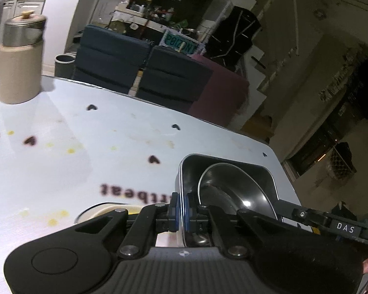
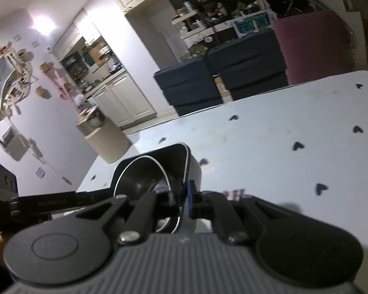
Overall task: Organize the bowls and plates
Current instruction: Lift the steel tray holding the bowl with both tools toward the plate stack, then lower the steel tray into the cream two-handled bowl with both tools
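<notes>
Pinching opposite walls of the square steel tray (image 1: 227, 171), the left gripper (image 1: 181, 212) and right gripper (image 2: 185, 202) are carrying it between them above the table (image 1: 110, 132); a round steel bowl (image 1: 233, 191) is lying tilted inside, just ahead of both fingertips.

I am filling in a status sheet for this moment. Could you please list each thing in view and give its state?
Left tongs: shut on the container's left wall.
Right tongs: shut on the container's right wall.
Dark square metal container: held by both tongs over the table, open on top.
Round shiny steel bowl: tilted inside the container.
Beige canister with steel lid: upright on the table, lid on.
Pale table with heart prints: stained yellow.
</notes>
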Demonstrator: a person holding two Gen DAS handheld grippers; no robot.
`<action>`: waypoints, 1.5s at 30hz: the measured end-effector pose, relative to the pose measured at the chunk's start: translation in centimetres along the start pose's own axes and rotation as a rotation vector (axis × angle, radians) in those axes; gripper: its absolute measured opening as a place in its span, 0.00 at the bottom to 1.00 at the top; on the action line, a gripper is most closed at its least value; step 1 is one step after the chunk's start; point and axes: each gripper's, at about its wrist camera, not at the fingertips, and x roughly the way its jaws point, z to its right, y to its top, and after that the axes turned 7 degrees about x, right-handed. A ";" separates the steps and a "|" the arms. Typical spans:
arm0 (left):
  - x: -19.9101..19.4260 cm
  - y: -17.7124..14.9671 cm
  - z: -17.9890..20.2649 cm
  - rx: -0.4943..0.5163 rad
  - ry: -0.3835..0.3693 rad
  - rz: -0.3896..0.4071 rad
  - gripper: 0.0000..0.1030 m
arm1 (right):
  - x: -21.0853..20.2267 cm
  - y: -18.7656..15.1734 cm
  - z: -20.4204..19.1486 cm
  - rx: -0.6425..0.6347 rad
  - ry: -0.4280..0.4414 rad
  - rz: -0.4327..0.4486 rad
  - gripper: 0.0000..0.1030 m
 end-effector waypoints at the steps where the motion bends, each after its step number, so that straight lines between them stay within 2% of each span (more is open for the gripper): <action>1: -0.4 -0.1 -0.5 -0.006 0.001 -0.003 0.04 | 0.3 -0.1 -0.3 -0.004 0.006 -0.005 0.07; 11: -2.9 -2.0 -4.7 -0.041 0.030 -0.035 0.04 | 2.0 -2.6 -3.1 -0.011 0.041 -0.066 0.07; 19: -3.3 -3.4 -6.3 -0.072 0.025 -0.049 0.04 | 2.5 -3.8 -3.8 -0.001 0.053 -0.105 0.07; 27: -1.6 -4.0 -6.8 -0.096 0.033 -0.101 0.04 | 3.2 -4.3 -3.3 0.000 0.005 -0.159 0.08; 45: 0.1 -5.1 -6.8 -0.079 0.081 -0.129 0.04 | 4.6 -5.2 -3.5 -0.001 -0.073 -0.216 0.08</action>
